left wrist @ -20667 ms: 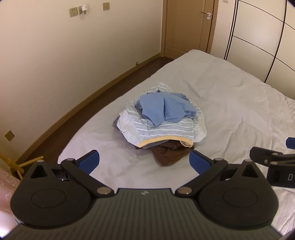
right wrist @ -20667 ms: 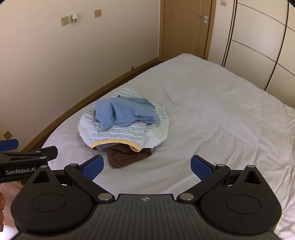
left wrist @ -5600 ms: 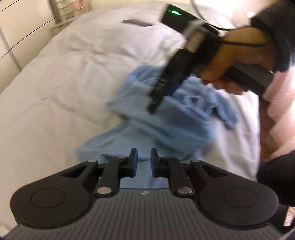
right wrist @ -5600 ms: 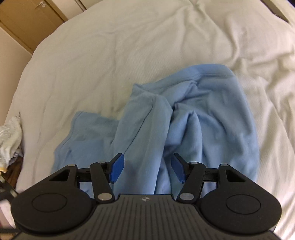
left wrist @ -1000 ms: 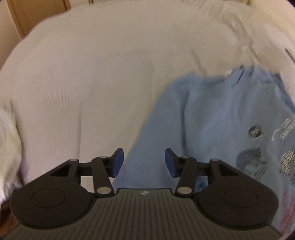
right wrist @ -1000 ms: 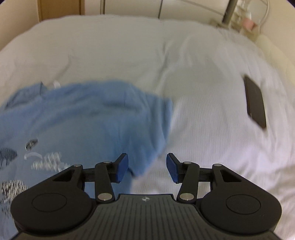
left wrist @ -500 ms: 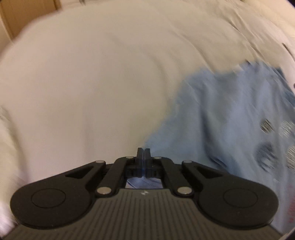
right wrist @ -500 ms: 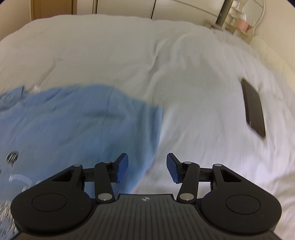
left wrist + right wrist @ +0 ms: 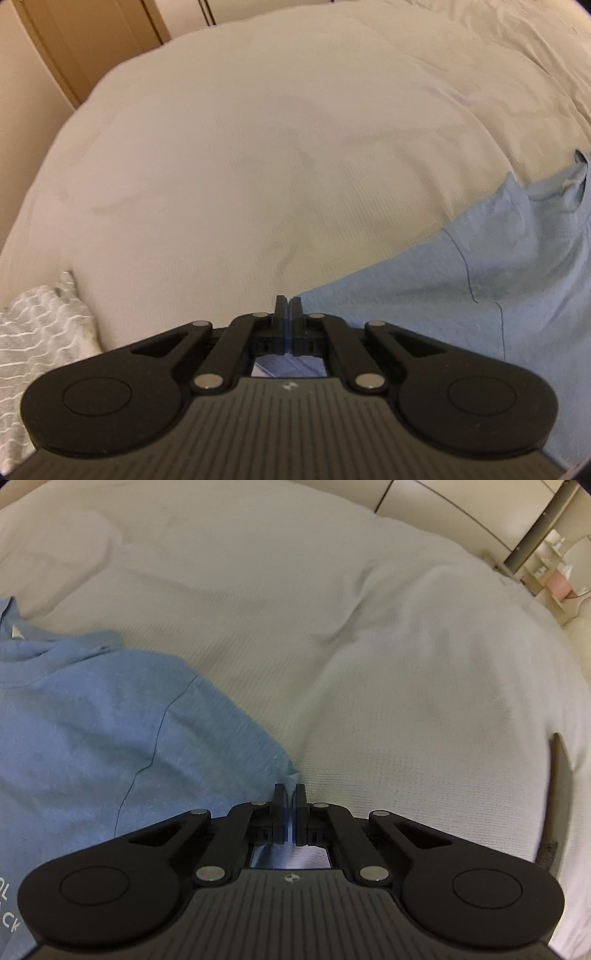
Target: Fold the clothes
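In the left wrist view, the left gripper [image 9: 285, 308] was pinched on a sleeve tip of the blue T-shirt [image 9: 461, 280], which lay spread on the white bed [image 9: 258, 147], a striped garment [image 9: 40, 325] left of it. In the right wrist view, the right gripper [image 9: 290, 794] pinched the shirt's [image 9: 110, 720] other sleeve tip, a dark flat object [image 9: 557, 797] well right of it. This looked like the sleeve-folding step; next, both tips likely need carrying inward over the shirt's body.
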Tool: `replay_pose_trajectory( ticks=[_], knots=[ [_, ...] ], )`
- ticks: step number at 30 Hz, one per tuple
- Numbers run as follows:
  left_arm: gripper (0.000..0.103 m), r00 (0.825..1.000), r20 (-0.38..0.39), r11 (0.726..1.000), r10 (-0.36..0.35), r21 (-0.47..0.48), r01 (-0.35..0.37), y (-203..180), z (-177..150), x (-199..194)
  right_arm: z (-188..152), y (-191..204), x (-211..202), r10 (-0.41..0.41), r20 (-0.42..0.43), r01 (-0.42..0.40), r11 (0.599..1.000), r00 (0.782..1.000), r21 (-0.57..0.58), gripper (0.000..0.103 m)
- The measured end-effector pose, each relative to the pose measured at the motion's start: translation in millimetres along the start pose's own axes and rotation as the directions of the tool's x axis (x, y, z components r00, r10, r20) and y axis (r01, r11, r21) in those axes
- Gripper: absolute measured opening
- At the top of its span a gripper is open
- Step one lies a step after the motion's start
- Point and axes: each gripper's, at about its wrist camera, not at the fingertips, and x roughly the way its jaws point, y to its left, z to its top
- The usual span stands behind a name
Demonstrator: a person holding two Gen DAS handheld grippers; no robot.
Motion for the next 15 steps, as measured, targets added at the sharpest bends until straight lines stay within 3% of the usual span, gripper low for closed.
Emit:
replay_pose_trajectory(
  ticks=[3, 6, 11, 13, 15],
  knots=[
    [0.0, 0.999, 0.029, 1.0, 0.018, -0.009, -0.018, -5, 10, 4, 8, -8, -21, -0.086, 0.058, 0.086, 0.996, 0.995, 0.002, 0.0],
    [0.0, 0.999, 0.026, 1.0, 0.025, -0.009, -0.025, -8, 17, 9, 20, -17, -24, -0.11, 0.092, 0.111, 0.994, 0.99, -0.007, 0.0],
    [0.0, 0.998, -0.038, 0.998, 0.046, -0.04, -0.048, -13, 11, 25, 20, -13, 1, -0.109, 0.031, 0.109, 0.994, 0.994, -0.015, 0.0],
    [0.006, 0.997, -0.057, 0.997, 0.059, -0.055, -0.062, -10, 4, 23, 11, -9, -6, -0.151, 0.031, 0.151, 0.989, 0.988, -0.006, 0.027],
    [0.009, 0.996, -0.052, 0.994, 0.073, -0.075, -0.076, -6, -5, 8, 1, -6, -18, -0.184, 0.046, 0.184, 0.983, 0.982, 0.008, 0.036]
  ],
)
